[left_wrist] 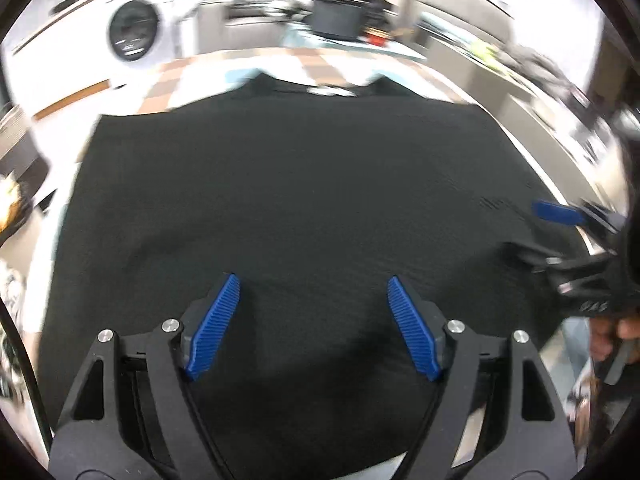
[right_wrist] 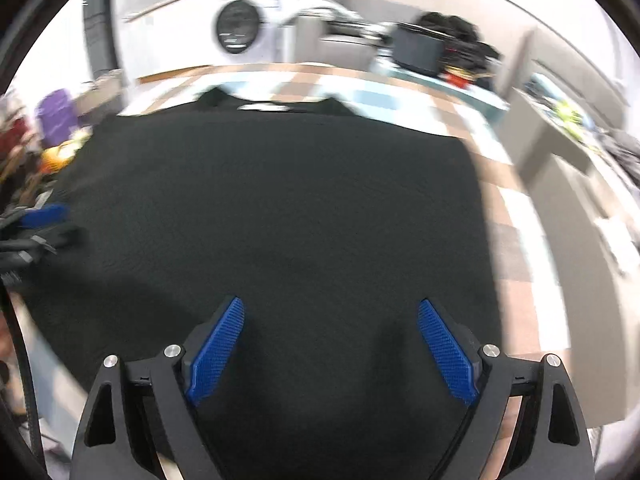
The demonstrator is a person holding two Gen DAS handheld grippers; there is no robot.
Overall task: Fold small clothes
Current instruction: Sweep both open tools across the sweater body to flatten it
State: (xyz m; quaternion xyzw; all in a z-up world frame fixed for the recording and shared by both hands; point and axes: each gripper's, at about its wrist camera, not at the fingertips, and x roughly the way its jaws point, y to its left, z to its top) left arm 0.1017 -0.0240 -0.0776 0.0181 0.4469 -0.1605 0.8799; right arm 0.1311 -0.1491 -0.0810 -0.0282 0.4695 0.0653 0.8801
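A black shirt lies flat on the checked counter; left tongs and right tongs hover apart, empty.

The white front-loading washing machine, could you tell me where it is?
The white front-loading washing machine stands at upper left in both wrist views, beyond the spread black garment and checkered tablecloth.

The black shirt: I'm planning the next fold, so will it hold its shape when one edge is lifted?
Probably not. The black shirt lies flat with faint ripples, so it looks thin and floppy and should drape. It likely weighs little. On the checked cloth it may drag rather than slide.
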